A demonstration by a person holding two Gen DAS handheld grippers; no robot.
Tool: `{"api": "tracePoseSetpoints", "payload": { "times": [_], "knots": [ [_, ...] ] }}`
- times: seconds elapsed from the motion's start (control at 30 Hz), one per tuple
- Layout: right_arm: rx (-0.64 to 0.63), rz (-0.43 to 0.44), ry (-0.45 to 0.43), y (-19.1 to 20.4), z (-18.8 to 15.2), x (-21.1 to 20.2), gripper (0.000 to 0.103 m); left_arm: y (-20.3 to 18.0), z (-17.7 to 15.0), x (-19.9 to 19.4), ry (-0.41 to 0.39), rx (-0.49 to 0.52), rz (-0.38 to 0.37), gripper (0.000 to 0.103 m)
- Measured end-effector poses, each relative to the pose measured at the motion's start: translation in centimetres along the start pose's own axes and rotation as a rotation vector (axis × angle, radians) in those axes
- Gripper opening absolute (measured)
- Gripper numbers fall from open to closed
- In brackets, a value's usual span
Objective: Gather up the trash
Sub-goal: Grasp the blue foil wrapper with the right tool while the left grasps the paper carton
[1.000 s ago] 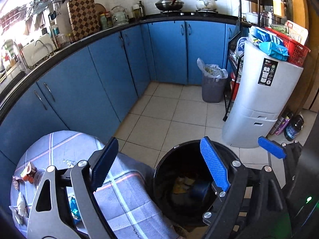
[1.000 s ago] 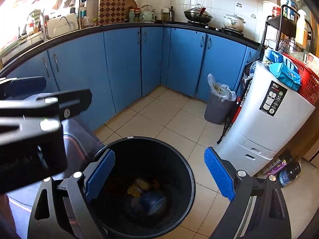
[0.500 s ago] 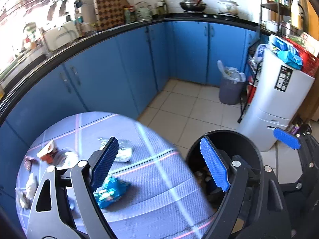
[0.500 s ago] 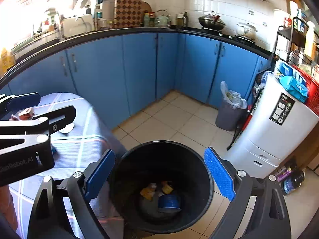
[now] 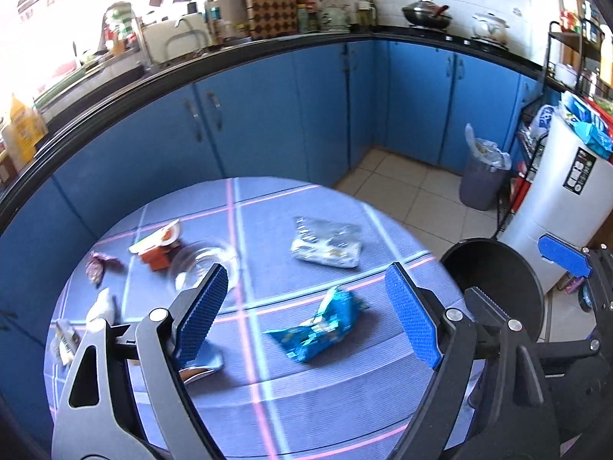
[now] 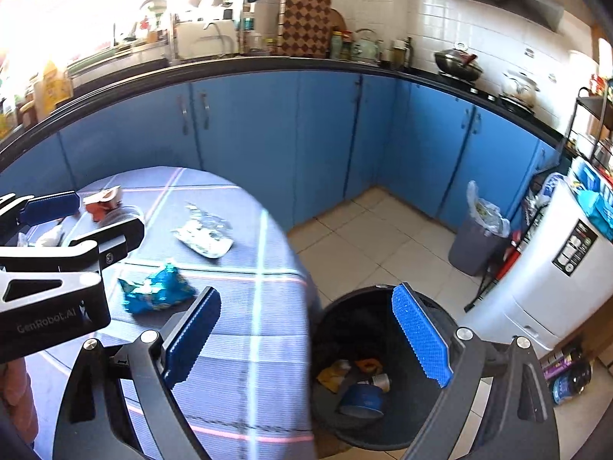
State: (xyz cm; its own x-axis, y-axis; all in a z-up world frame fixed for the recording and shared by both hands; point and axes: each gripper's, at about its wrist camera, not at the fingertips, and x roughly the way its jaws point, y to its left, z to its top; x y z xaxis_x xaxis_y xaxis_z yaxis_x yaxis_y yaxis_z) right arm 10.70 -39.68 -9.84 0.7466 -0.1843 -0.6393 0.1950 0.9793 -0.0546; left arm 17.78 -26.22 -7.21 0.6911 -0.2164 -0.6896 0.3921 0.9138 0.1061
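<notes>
Your left hand-held gripper and right hand-held gripper both gape empty, the blue snack wrapper lies blurred on the round surface, and the black bin hides half its trash.

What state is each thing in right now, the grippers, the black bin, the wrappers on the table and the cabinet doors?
left gripper: open, empty
right gripper: open, empty
black bin: uncovered, trash at the bottom
blue wrapper: crumpled, lying on the table
silver wrapper: flattened, lying on the table
orange cup: tipped over, foil lid peeled open
grey bin: lined with a bag, full
cabinet doors: shut
</notes>
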Motion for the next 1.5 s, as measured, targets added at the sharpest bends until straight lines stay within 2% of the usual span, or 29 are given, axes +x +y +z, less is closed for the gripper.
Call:
{"api": "tracePoseSetpoints", "payload": {
  "times": [0.4, 0.67, 1.0, 1.2, 1.27, 1.33, 1.5],
  "knots": [
    [-0.082, 0.058, 0.023, 5.2, 0.3, 1.4, 0.089, 6.1, -3.3, 1.2, 0.062, -0.091, 0.073, 0.083],
    [-0.130, 0.099, 0.059, 8.3, 0.3, 3.6, 0.089, 9.6, -6.0, 3.3, 0.136, -0.141, 0.111, 0.083],
    [-0.189, 0.124, 0.113, 11.6, 0.1, 7.1, 0.089, 11.9, -8.0, 6.4, 0.221, -0.192, 0.090, 0.084],
    [-0.190, 0.155, 0.129, 12.1, 0.3, 8.3, 0.088, 12.5, -7.9, 6.5, 0.195, -0.209, 0.077, 0.083],
    [-0.194, 0.163, 0.121, 12.3, 0.4, 8.3, 0.083, 12.7, -7.9, 6.6, 0.190, -0.220, 0.067, 0.083],
    [-0.210, 0.182, 0.131, 12.6, 0.2, 8.5, 0.060, 13.0, -7.8, 6.6, 0.185, -0.224, 0.062, 0.083],
    [-0.227, 0.187, 0.120, 13.2, 0.1, 8.1, 0.054, 12.8, -7.5, 6.5, 0.177, -0.217, 0.070, 0.083]
  ]
}}
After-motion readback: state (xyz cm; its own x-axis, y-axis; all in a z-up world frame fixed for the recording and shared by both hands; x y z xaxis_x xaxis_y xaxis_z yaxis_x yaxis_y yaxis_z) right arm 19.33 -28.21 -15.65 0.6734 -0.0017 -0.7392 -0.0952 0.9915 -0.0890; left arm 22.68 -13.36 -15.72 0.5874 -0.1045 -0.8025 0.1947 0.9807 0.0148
